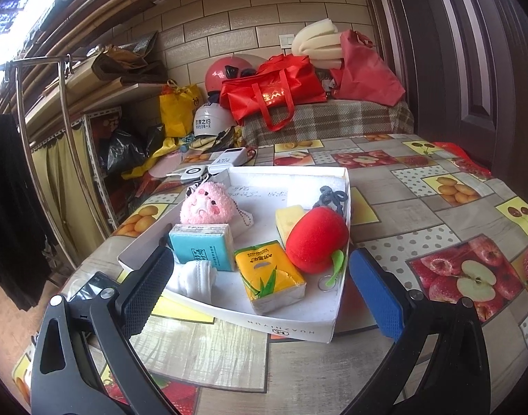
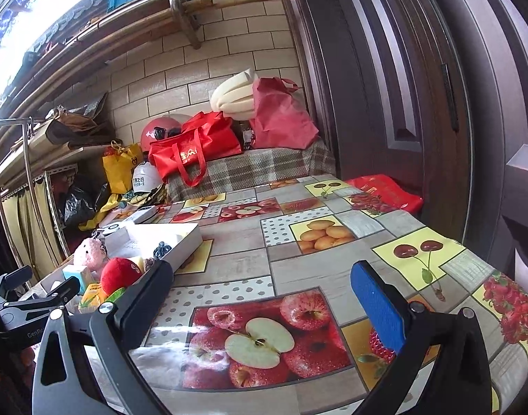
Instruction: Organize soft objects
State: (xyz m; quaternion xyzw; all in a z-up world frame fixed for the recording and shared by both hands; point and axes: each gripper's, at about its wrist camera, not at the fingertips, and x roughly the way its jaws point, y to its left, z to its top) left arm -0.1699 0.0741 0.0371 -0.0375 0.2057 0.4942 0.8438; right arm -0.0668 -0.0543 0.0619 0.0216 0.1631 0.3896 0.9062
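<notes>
White cardboard forms the shallow box lid (image 1: 291, 328) that is seen in the left wrist view on the fruit-patterned worktop (image 1: 419, 214). Inside it are gathered the soft things: a pink plush pig (image 1: 206, 204) at the back, a teal tissue pack (image 1: 203, 246) in front of it, a white face mask (image 1: 194, 278) at the near left, a yellow tissue pack (image 1: 269, 275) near the middle, a red plush apple (image 1: 315, 238) at the right, a pale yellow sponge (image 1: 288, 218) behind the apple, and a grey hair tie (image 1: 331, 199) against the right wall. The left tongs (image 1: 264, 276) are held wide apart and empty; the black finger stands beside the mask and the blue finger stands just outside the lid's right wall. A white power bank (image 1: 231, 157) is shown beyond the lid.

In the right wrist view, the lid (image 2: 181, 238) is pushed to the far left edge, and only the pig (image 2: 89, 254), the apple (image 2: 120, 275), part of the teal pack (image 2: 73, 275), the yellow pack (image 2: 92, 294) and the hair tie (image 2: 161, 249) can be made out; the mask is not distinguishable. The right tongs (image 2: 264, 292) are likewise spread wide and empty, above bare worktop (image 2: 333, 235) printed with apples and cherries, well apart from the lid. The left tongs (image 2: 39, 297) are seen from the side, and a red packet (image 2: 385, 193) is shown at the worktop's far right edge.
</notes>
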